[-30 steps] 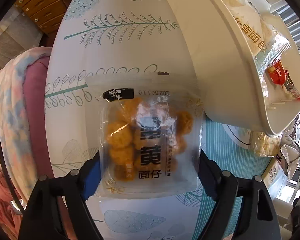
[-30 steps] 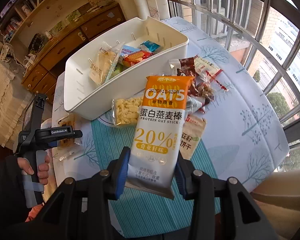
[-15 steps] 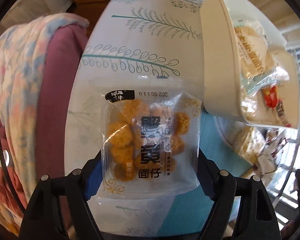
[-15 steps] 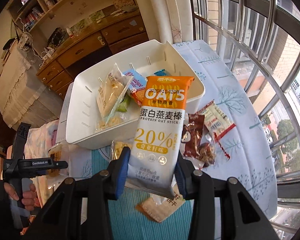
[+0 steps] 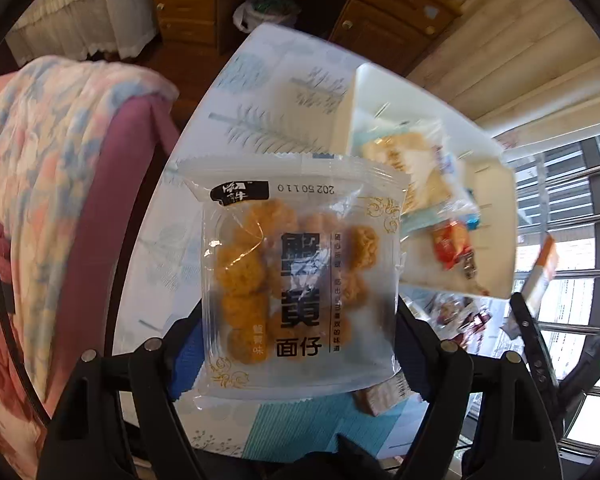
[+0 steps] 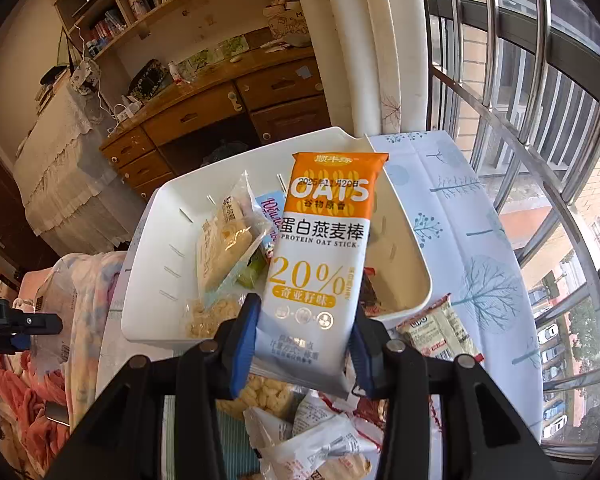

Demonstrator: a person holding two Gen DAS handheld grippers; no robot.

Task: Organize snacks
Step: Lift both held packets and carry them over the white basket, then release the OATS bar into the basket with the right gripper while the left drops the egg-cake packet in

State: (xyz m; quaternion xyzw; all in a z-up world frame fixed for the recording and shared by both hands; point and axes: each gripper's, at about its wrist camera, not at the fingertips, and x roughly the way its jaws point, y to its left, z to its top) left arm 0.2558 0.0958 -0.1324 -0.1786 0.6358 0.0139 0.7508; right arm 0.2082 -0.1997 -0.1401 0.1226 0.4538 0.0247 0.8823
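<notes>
**Ana:** Snacks first: what has each gripper got?

**Ben:** The left gripper [image 5: 298, 340] is clamped on a clear pack of yellow puffs [image 5: 300, 276], blue pads pressing its two side edges low down, most of the pack standing free above. The right gripper [image 6: 304, 338] is closed the same way on an orange and white oat bar [image 6: 320, 264], pinched near its bottom end.

**Ana:** And further out?

**Ben:** The white bin [image 6: 156, 280] sits on the tablecloth [image 6: 472, 240]. From the right camera the oat bar stands in front of the bin's open middle, which already holds a pale bread packet [image 6: 228, 244] and a few small wrappers. From the left camera the bin [image 5: 496, 216] lies off to the right of the puff pack, which looks to be over the table, not yet over the bin. More packets lie loose on the table near the bin's front wall.

**Ana:** So how should the drop go?

**Ben:** My judgement: one at a time. Bring the oat bar past the rim, lower it, tip it flat into the bare stretch right of the bread packet, then part the jaws. Hold the puff pack back until the right gripper is clear, so they don't crowd. Keep the squeeze on the puffs light; they look crushable.
</notes>
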